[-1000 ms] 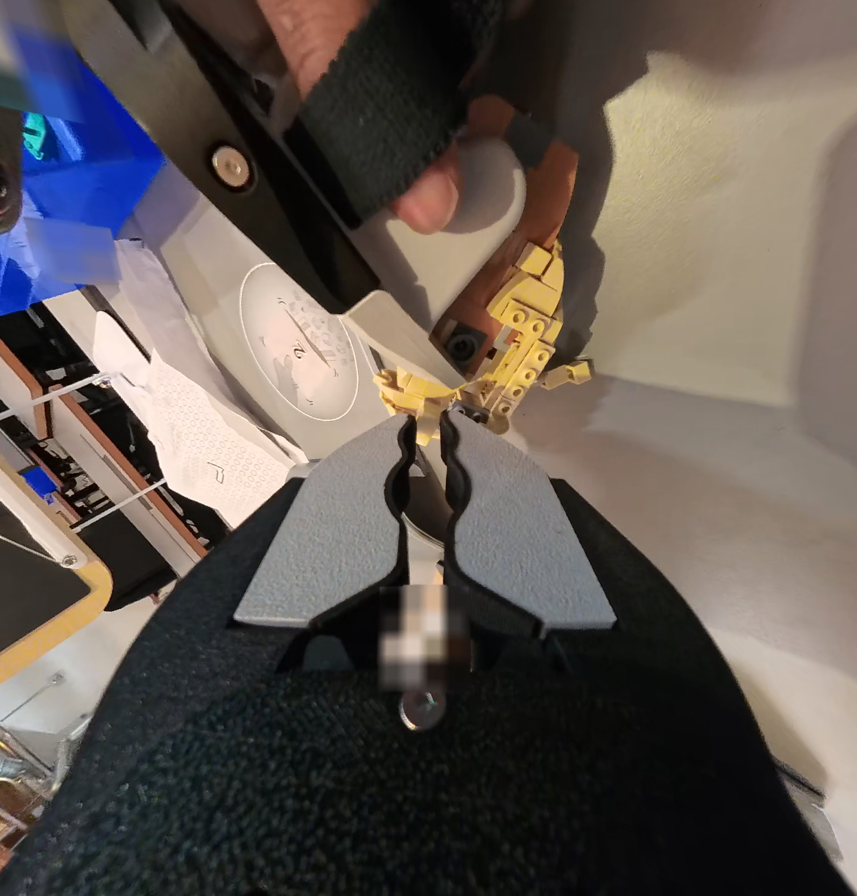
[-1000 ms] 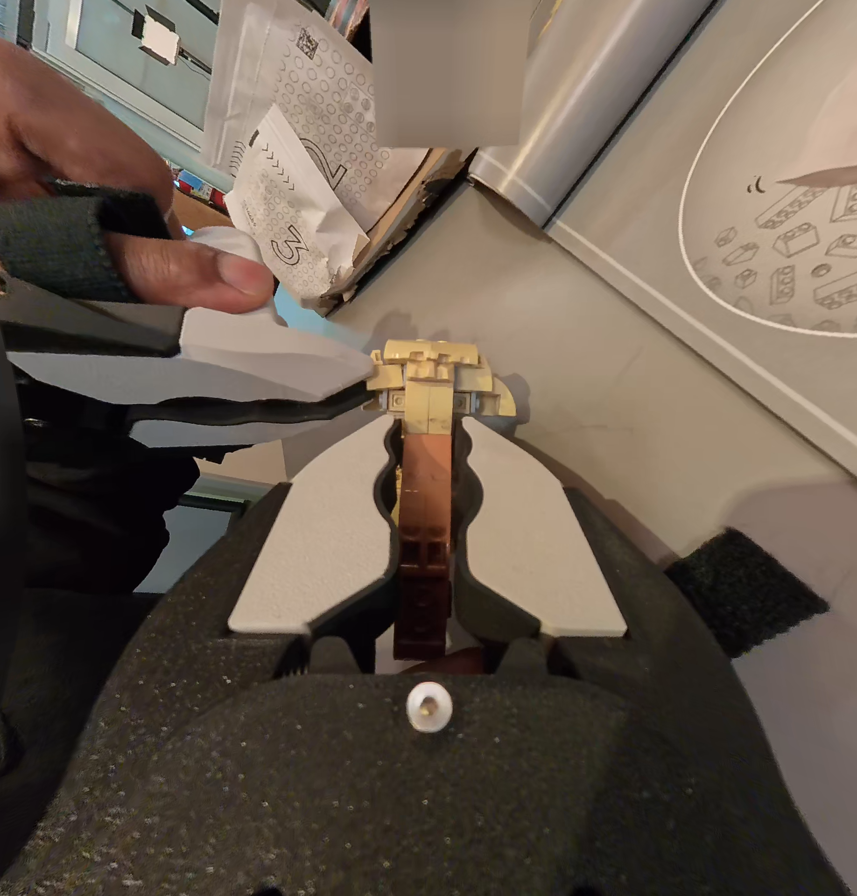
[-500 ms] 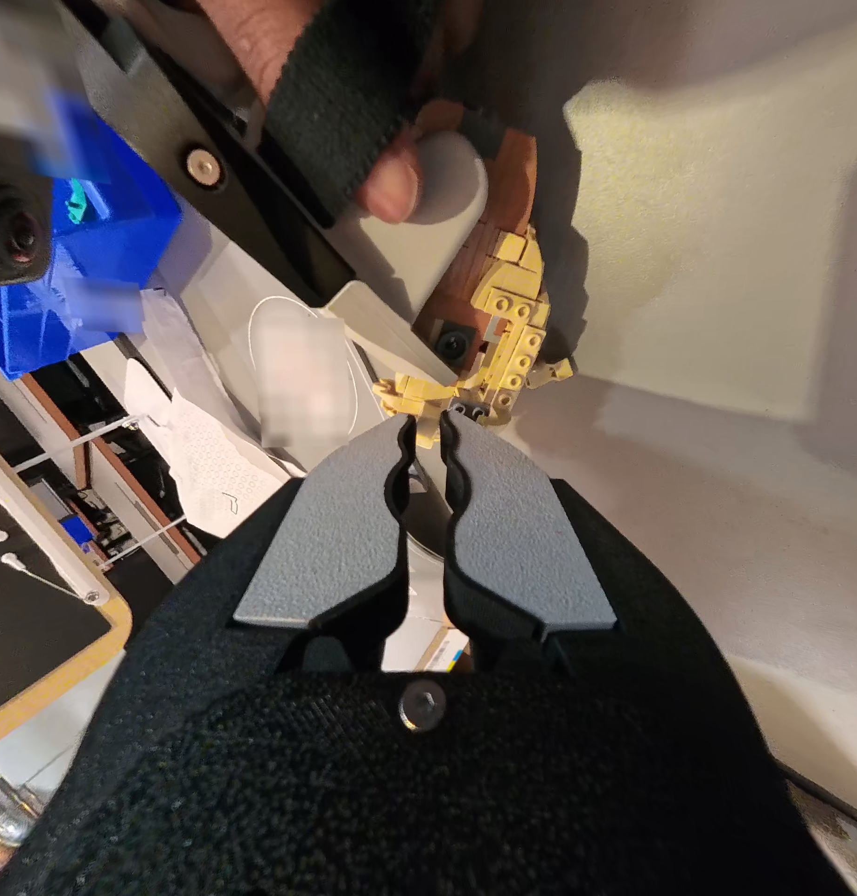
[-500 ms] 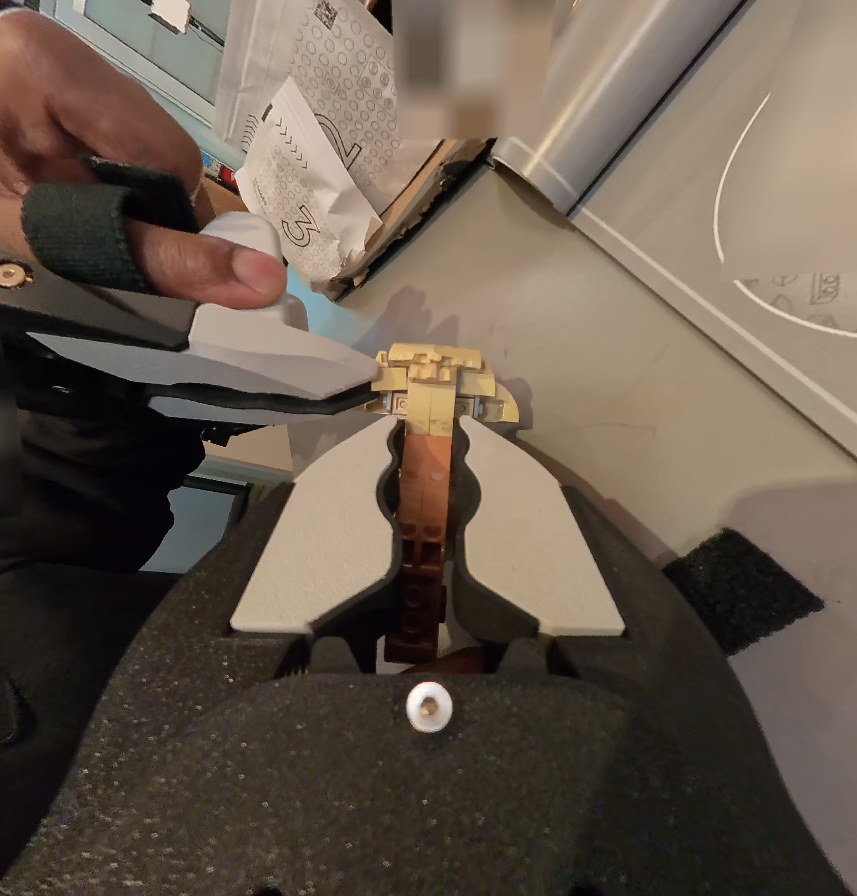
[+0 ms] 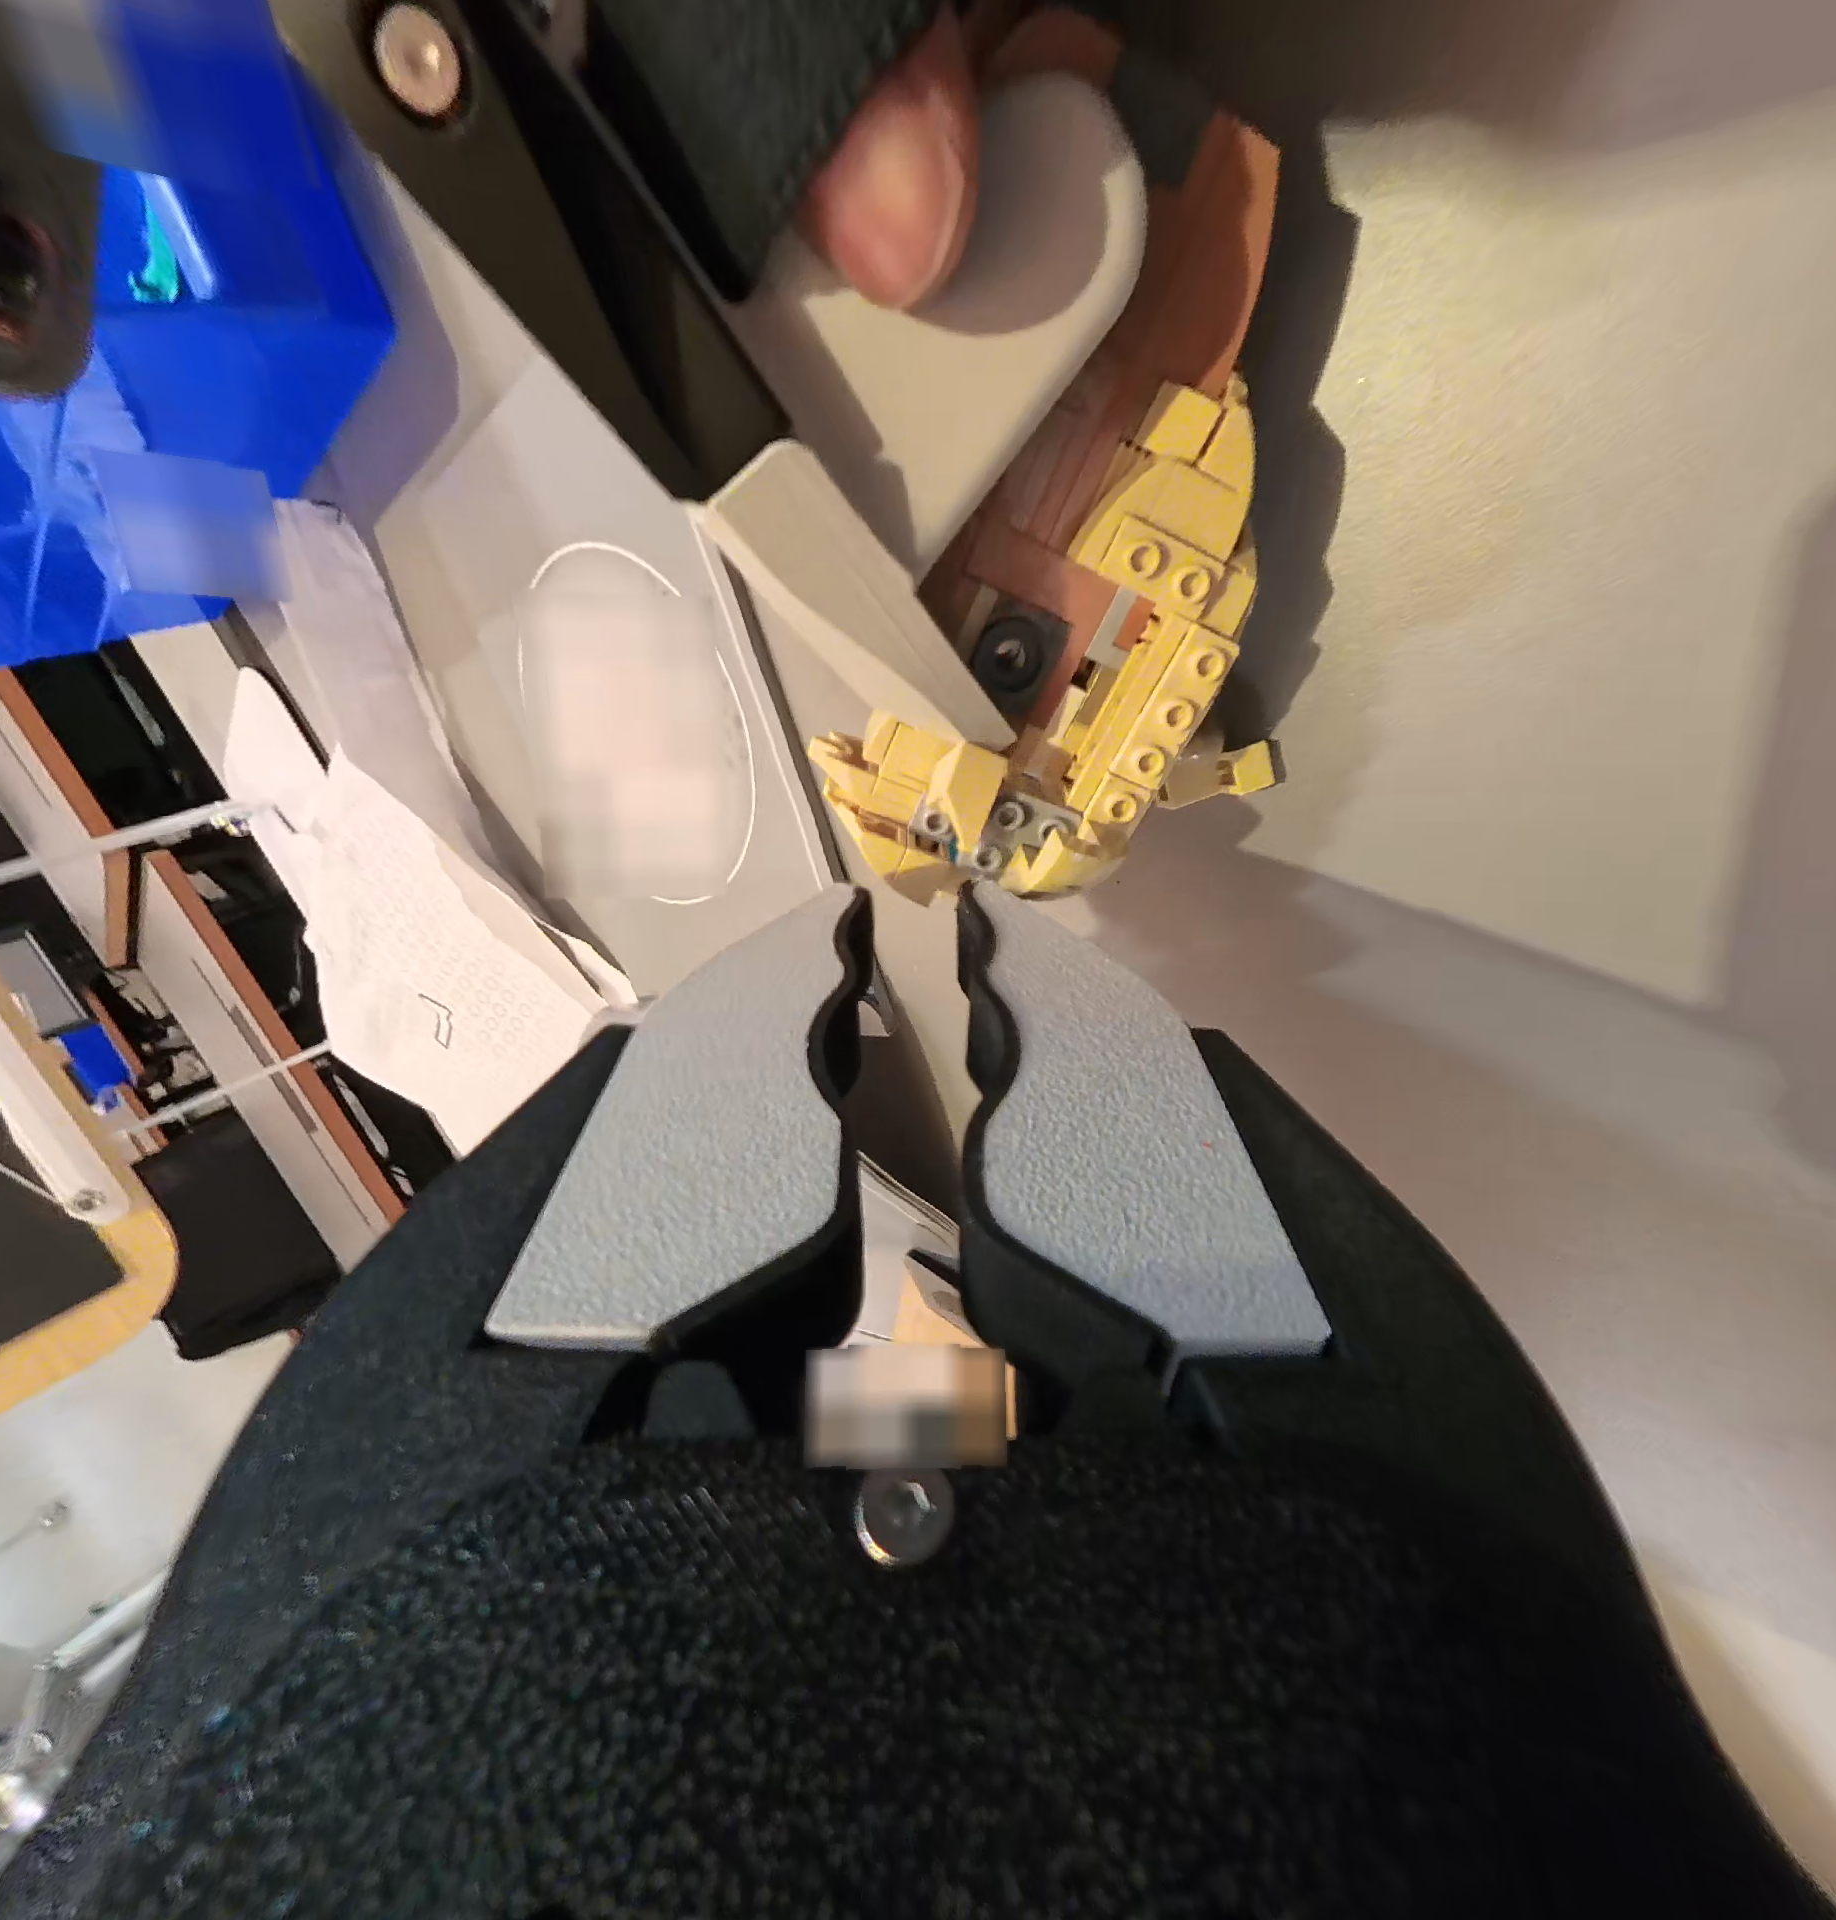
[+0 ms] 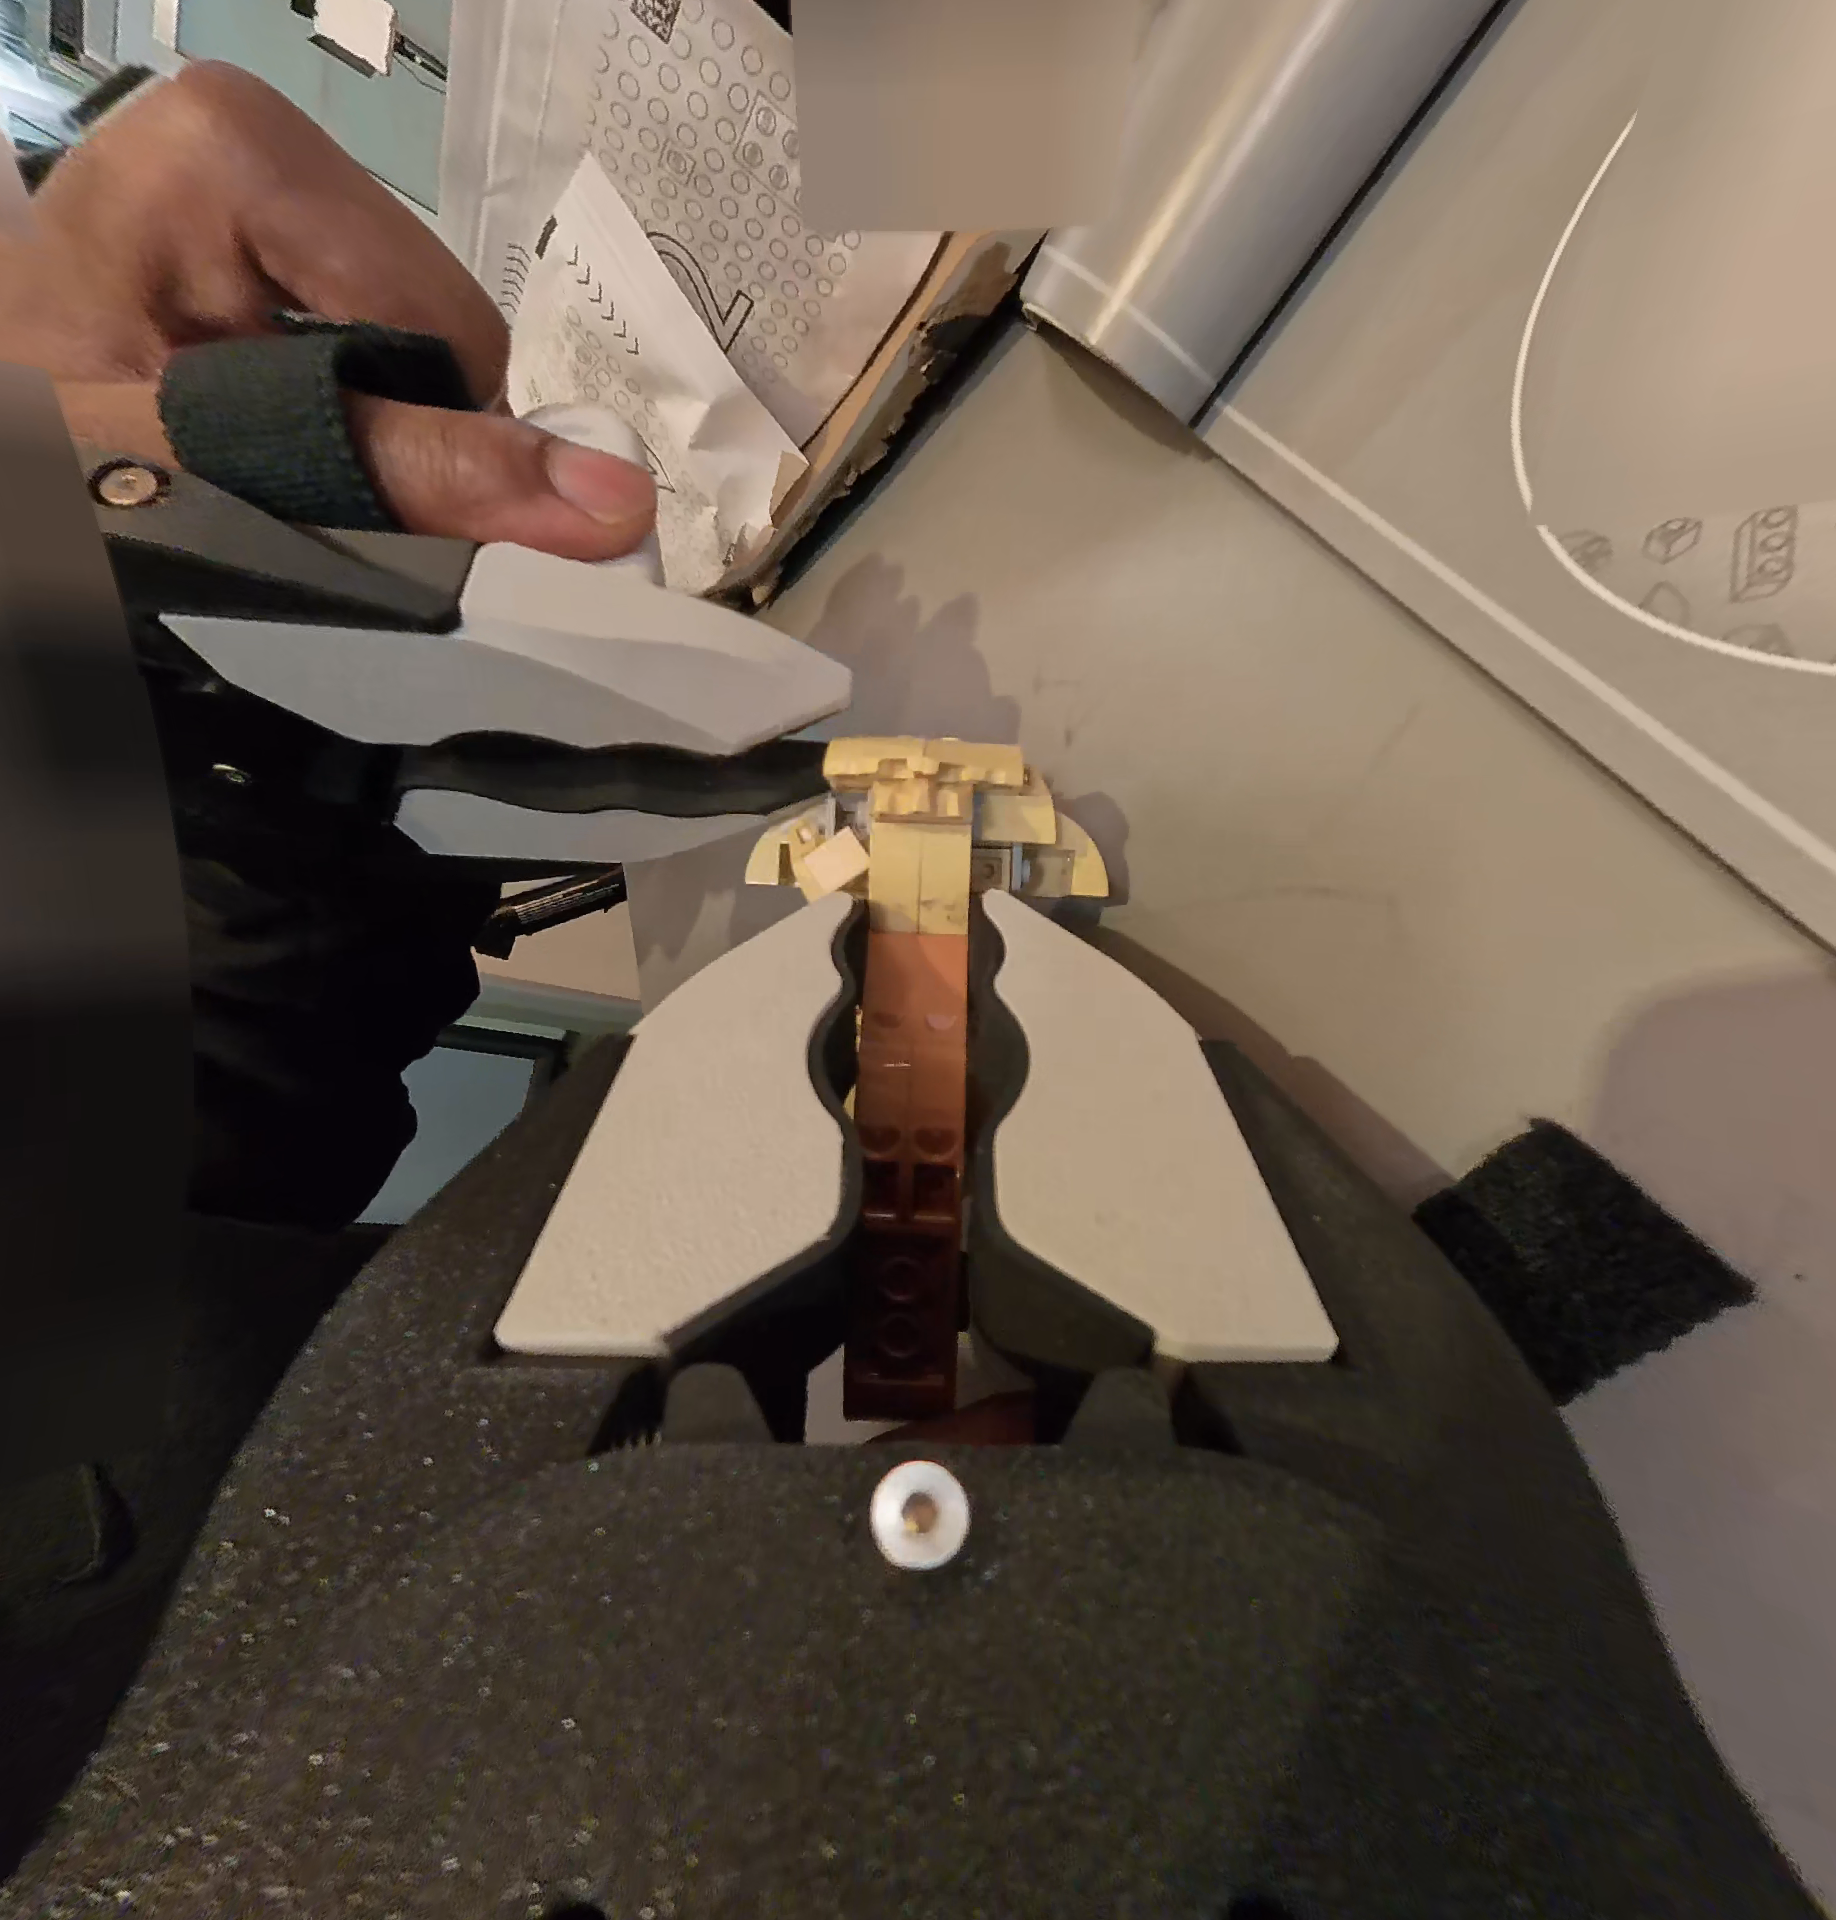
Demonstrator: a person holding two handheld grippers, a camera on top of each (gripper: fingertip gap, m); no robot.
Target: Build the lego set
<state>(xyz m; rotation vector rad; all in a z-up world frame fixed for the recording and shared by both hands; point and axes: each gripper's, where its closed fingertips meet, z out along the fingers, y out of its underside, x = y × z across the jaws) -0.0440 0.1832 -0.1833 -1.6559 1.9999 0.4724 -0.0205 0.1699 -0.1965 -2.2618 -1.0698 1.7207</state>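
Observation:
My right gripper (image 6: pixel 919 914) is shut on a brick model (image 6: pixel 914 1039) with a brown body and a tan front. Both pads press its brown sides. The model also shows in the left wrist view (image 5: pixel 1153 644), held by the right gripper's grey finger (image 5: pixel 852 603). My left gripper (image 5: pixel 914 909) is open, with nothing between its pads. Its tips sit right at the model's tan and grey underside. In the right wrist view the left gripper (image 6: pixel 826 764) reaches in from the left to the model's tan end. A small tan piece (image 6: pixel 831 862) sits tilted there.
A grey sheet with a white oval outline (image 6: pixel 1620 416) lies at the right. White paper bags (image 6: pixel 665 260) and torn cardboard lie behind. A blue bin (image 5: pixel 218 312) is at the far left. A person's hand (image 6: pixel 270 312) works the left gripper. The beige tabletop (image 6: pixel 1257 779) is below. Left and right tips are no more than a few centimetres apart.
My left jaws have parted a little in front of the model. A small tan piece at the model's left side now sits tilted. The right gripper keeps its hold.

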